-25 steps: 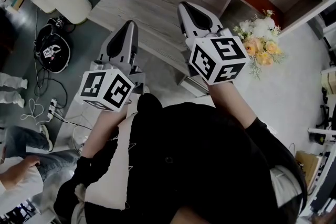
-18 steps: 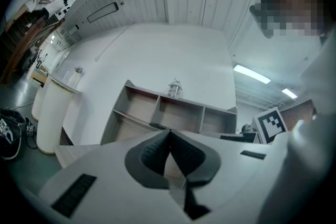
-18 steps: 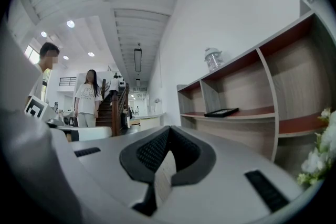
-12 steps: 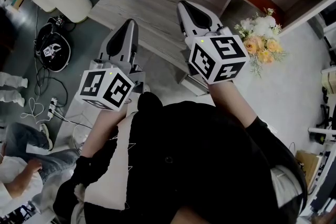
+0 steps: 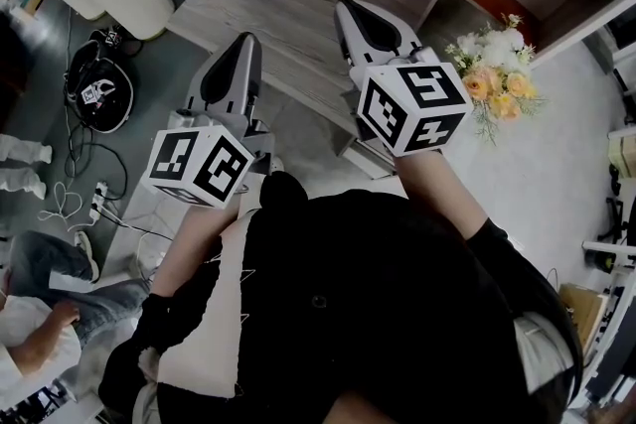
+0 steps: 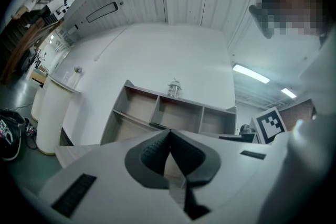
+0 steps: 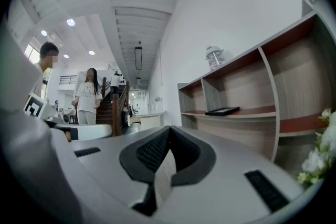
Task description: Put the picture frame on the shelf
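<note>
Head view: grey wood-grain shelf (image 5: 288, 5)

- Two grippers: left gripper (image 6: 169, 134), right gripper (image 7: 168, 131).
- One shelf (image 7: 252, 110).
- One picture frame (image 7: 222, 111), three o'clock in the right gripper view.
- One glass jar (image 7: 213, 57), two o'clock there.
- One flower bouquet (image 5: 494, 79), two o'clock in the head view.
- One black bag (image 5: 97, 84), ten o'clock there.

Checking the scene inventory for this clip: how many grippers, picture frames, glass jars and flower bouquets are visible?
Grippers: 2 (left gripper, right gripper)
Picture frame: 1
Glass jar: 1
Flower bouquet: 1
Total: 5
</note>
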Demonstrator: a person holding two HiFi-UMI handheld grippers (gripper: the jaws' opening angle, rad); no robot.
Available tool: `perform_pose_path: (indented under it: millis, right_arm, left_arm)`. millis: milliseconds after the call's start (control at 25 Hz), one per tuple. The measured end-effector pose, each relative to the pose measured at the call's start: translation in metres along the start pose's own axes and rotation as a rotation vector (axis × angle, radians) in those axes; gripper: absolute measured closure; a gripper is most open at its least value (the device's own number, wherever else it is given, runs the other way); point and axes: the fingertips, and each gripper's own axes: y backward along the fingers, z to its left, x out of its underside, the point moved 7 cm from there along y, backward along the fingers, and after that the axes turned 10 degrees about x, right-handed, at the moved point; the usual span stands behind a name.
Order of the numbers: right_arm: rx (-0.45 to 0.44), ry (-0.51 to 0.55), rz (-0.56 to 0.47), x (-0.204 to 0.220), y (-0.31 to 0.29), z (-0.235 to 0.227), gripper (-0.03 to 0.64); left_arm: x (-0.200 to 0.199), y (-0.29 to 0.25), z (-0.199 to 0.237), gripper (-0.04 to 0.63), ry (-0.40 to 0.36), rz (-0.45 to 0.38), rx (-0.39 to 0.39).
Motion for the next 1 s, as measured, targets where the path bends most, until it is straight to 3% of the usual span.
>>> perform_pose_path:
  millis: [800,1000]
  right_arm:
    - [0.011,0.001,0.012,0.0035,-0.0084,0.0,0.612]
    - [0.018,-0.039,-0.002,0.0015,-0.0078,-0.002,0.612]
  left_arm:
    - [-0.0004,-0.0037,0.0086,0.584,0.005,0.003,-0.001]
    - [-0.0019,-0.0031,0.0089,0.584,0.003,0.002,-0.001]
